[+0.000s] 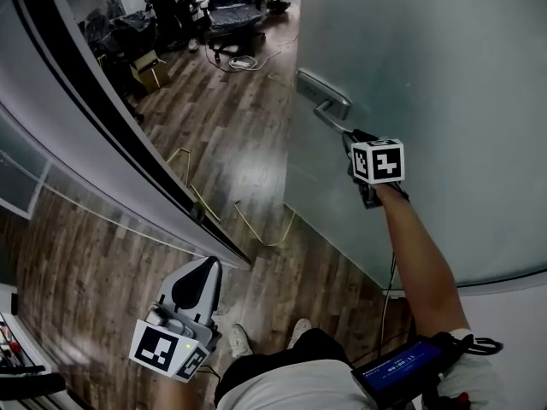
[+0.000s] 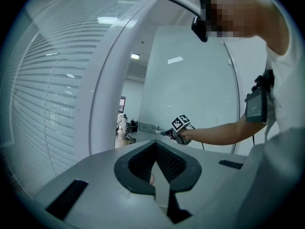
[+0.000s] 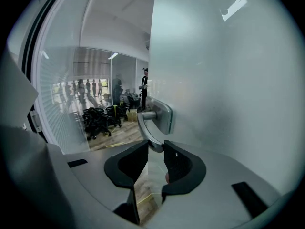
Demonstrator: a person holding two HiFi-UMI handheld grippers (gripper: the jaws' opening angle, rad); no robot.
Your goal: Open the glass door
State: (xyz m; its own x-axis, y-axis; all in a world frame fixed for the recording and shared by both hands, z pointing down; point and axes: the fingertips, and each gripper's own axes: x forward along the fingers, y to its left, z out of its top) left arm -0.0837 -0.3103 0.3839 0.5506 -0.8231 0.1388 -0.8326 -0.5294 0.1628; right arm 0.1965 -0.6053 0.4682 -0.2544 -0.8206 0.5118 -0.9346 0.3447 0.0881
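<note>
The frosted glass door [image 1: 444,67] stands ajar, its free edge toward the room beyond. Its metal lever handle [image 1: 327,109] sticks out near that edge. My right gripper [image 1: 350,134] holds the lever's end, and in the right gripper view the handle [image 3: 151,128] curves down between the two dark jaws, which press on its tip; the right gripper [image 3: 155,149] is shut on it. My left gripper [image 1: 205,268] hangs low at the left, away from the door, jaws together with nothing in them. In the left gripper view the left gripper [image 2: 156,145] points toward the door [image 2: 190,80] and handle [image 2: 148,127].
A curved glass wall with a dark frame [image 1: 111,118] runs along the left, beside the doorway gap. Beyond it are office chairs [image 1: 232,15] and a cardboard box [image 1: 150,72] on the wooden floor. Thin yellow strips [image 1: 256,229] lie on the floor near the door's edge. The person's shoes [image 1: 299,331] are below.
</note>
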